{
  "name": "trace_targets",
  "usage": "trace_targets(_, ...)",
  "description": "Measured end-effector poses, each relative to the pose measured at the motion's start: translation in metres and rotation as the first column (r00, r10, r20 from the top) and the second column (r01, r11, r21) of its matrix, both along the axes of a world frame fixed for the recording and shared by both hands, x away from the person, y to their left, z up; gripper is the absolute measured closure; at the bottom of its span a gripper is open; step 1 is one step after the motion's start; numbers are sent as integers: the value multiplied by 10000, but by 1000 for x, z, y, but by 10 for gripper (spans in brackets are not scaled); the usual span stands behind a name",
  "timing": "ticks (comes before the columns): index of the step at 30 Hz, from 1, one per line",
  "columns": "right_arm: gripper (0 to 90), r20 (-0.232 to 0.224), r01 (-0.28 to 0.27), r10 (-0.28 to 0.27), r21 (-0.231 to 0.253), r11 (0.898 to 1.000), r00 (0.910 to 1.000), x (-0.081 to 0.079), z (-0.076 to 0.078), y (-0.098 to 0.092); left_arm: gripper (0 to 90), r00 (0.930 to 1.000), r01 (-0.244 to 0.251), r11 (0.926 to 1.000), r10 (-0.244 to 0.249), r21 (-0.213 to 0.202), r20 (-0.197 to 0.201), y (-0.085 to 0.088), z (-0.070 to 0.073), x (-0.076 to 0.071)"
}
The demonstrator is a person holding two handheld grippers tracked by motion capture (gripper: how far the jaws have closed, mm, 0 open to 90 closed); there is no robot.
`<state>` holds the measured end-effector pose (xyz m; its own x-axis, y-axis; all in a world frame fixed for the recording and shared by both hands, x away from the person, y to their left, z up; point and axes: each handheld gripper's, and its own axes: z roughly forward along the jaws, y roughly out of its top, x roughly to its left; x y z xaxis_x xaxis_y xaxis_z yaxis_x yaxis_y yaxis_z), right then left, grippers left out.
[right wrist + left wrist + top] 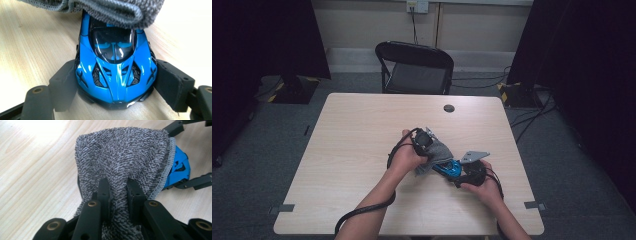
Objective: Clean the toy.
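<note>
Grey towel (122, 157) is being pinched tight by left gripper (119, 195), draped ahead over the blue toy car (115, 67). Car is being clamped between right gripper (115, 85) pads, on table (362, 125).

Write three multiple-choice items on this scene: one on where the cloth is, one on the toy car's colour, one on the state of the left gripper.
1. Where does the grey cloth lie?
A. over the toy car's far end
B. on the chair
C. on the floor

2. What colour is the toy car?
A. red
B. blue
C. yellow

3. How is the left gripper?
A. wide open, holding nothing
B. shut on the cloth
C. shut on the car

Answers:
1 A: the right gripper view shows the cloth draped over the car's far end.
2 B: its body is bright blue.
3 B: the left gripper view shows its jaws pinching the cloth.
</note>
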<state>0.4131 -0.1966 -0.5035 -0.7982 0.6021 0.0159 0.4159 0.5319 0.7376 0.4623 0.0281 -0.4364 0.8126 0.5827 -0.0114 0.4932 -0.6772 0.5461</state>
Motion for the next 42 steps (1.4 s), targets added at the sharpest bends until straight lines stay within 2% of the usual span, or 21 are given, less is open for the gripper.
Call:
trace_targets(8, 241, -4, -7, 7, 0, 10000, 10000, 0, 0, 0, 763, 9994, -333, 9991, 332, 243, 51, 12, 3, 5)
trace_targets(12, 241, -4, -6, 6, 1, 10000, 10000, 0, 0, 0, 762, 9986, -524, 9986, 524, 117, -22, 17, 2, 6)
trace_targets(42, 241, 5, -5, 5, -3, 10000, 10000, 0, 0, 0, 764, 9967, -808, 9965, 808, 227, 34, 28, -1, 11)
